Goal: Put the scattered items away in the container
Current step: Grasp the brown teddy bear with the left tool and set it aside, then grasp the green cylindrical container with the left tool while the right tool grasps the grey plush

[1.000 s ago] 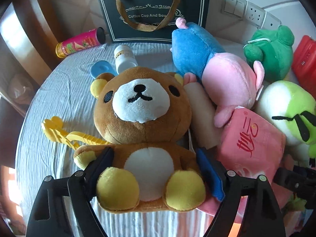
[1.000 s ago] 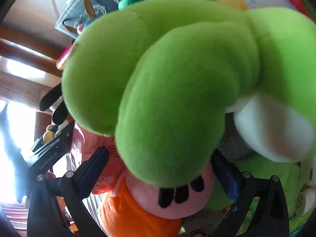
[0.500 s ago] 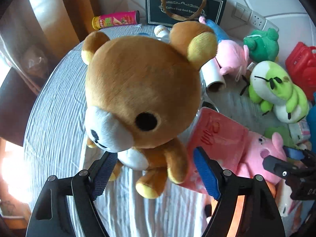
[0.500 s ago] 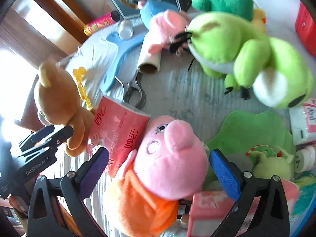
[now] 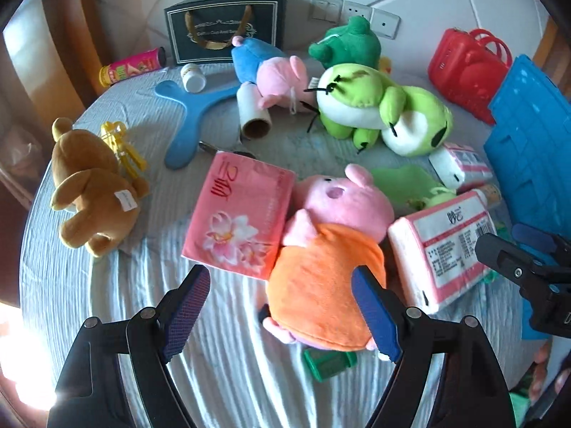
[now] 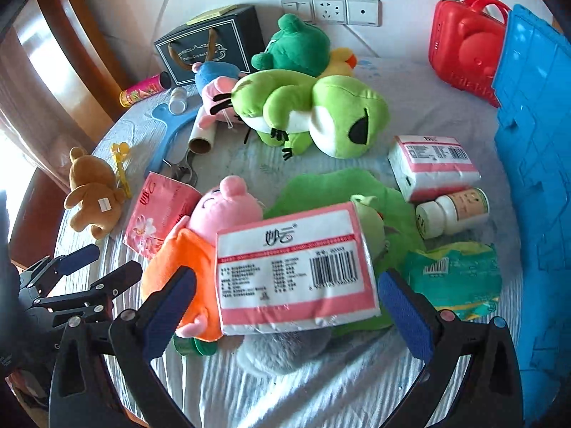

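- The pink plush pig in an orange dress (image 5: 321, 249) lies soft and rounded on the ribbed grey cloth (image 5: 228, 356); everything below is placed from it.
- The left gripper (image 5: 282, 306) hovers over the pig's dress, its blue textured pads set wide apart and holding nothing.
- The right gripper (image 6: 285, 306) hangs just right of the pig, jaws wide and empty, above a flat pink-and-white plastic tissue pack (image 6: 296, 267) that leans on the pig's side.
- Touching the pig's left flank lies a glossy pink tissue pack with a lotus print (image 5: 239, 214).
- Well left of the pig, a fuzzy brown teddy bear (image 5: 92, 192) lies face down (a white tag shows on its back).
- Beyond the pig sits a bulging lime-green plush frog (image 5: 382, 110), near a cardboard tube (image 5: 253, 114).
- Far right of the pig stands the rigid blue plastic crate (image 6: 535, 178), the container.
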Motion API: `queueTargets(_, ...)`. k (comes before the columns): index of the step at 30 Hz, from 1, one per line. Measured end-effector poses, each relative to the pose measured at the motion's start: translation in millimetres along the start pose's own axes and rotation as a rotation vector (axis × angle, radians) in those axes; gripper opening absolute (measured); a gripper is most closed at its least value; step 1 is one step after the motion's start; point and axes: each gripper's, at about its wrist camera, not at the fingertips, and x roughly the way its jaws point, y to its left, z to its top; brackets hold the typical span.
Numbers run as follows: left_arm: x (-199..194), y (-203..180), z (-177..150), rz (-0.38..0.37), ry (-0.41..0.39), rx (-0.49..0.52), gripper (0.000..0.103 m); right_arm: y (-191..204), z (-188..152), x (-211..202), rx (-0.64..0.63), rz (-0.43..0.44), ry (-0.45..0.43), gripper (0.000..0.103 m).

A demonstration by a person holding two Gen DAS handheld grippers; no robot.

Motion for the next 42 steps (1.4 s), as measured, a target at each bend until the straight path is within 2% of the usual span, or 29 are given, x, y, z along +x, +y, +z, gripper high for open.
queueTargets(8, 4.3, -19.3, -28.9, 0.004, 0.026, 0.040, 0.082, -45.5, -36.9, -7.2, 0.102, -0.064, -0.014, 0.103)
queueTargets(9, 4.4, -20.0, -32.8, 0.002, 0.031, 0.045, 0.081, -49.1, -39.9, -6.1, 0.101, -0.081, 0.000, 0.099)
queueTargets(10, 4.5, -20.9, -36.7, 0.001, 0.036, 0.049, 0.076, -52.7, -43.0, -5.0, 0.100, -0.096, 0.013, 0.089)
queueTargets(12, 4.2, -24.1, -44.8, 0.000, 0.049, 0.057, 0.067, -54.4, -50.7, 0.6, 0.088, -0.082, 0.058, 0.080)
queueTargets(16, 8.7, -35.5, -59.8, -0.004, 0.079, 0.086, 0.065, -35.4, -57.7, 32.9, 0.002, 0.032, 0.179, 0.080)
queueTargets(19, 28.6, -43.6, -54.9, 0.042, 0.092, 0.102, 0.065, -23.2, -30.0, 49.4, 0.001, 0.086, 0.101, 0.080)
queueTargets(20, 37.7, -43.1, -47.4, 0.074, 0.087, 0.093, 0.065, -22.7, -19.7, 46.5, 0.023, 0.084, 0.042, 0.080)
queueTargets(22, 49.7, -35.9, -30.5, 0.077, 0.080, 0.029, 0.066, -22.3, -3.9, 30.9, 0.042, 0.061, -0.077, 0.082)
queueTargets(23, 51.5, -32.8, -25.0, 0.072, 0.082, 0.002, 0.066, -21.0, -0.1, 25.8, 0.036, 0.055, -0.087, 0.082)
queueTargets(26, 43.9, -32.5, -24.1, 0.050, 0.069, -0.004, 0.069, -17.9, -9.1, 29.0, -0.002, 0.056, -0.013, 0.082)
queueTargets(28, 35.5, -35.9, -36.2, 0.066, 0.057, 0.021, 0.085, -20.1, -23.4, 37.5, -0.002, 0.057, 0.044, 0.082)
queueTargets(33, 39.9, -39.9, -73.8, 0.057, 0.115, 0.028, 0.085, -27.7, -53.4, 59.2, 0.036, 0.066, 0.126, 0.084)
queueTargets(36, 55.1, -42.4, -87.5, 0.067, 0.158, 0.063, 0.085, -27.3, -59.4, 60.5, 0.054, 0.068, 0.133, 0.086)
queueTargets(37, 60.9, -41.7, -89.1, 0.070, 0.169, 0.068, 0.084, -25.9, -58.6, 59.8, 0.054, 0.065, 0.131, 0.090)
queueTargets(38, 65.8, -40.7, -90.2, 0.070, 0.179, 0.072, 0.082, -24.6, -57.8, 59.1, 0.053, 0.061, 0.129, 0.093)
queueTargets(39, 68.5, -38.8, -90.2, 0.061, 0.183, 0.072, 0.071, -23.2, -57.0, 58.5, 0.053, 0.057, 0.126, 0.101)
queueTargets(40, 70.9, -36.8, -89.9, 0.053, 0.186, 0.073, 0.056, -21.3, -54.7, 59.9, 0.049, 0.048, 0.124, 0.103)
queueTargets(41, 73.2, -34.7, -88.8, 0.045, 0.189, 0.074, 0.049, -19.4, -52.5, 61.4, 0.046, 0.039, 0.122, 0.103)
queueTargets(42, 76.4, -32.7, -86.9, 0.044, 0.196, 0.074, 0.037, -18.0, -50.3, 62.3, 0.053, 0.037, 0.116, 0.103)
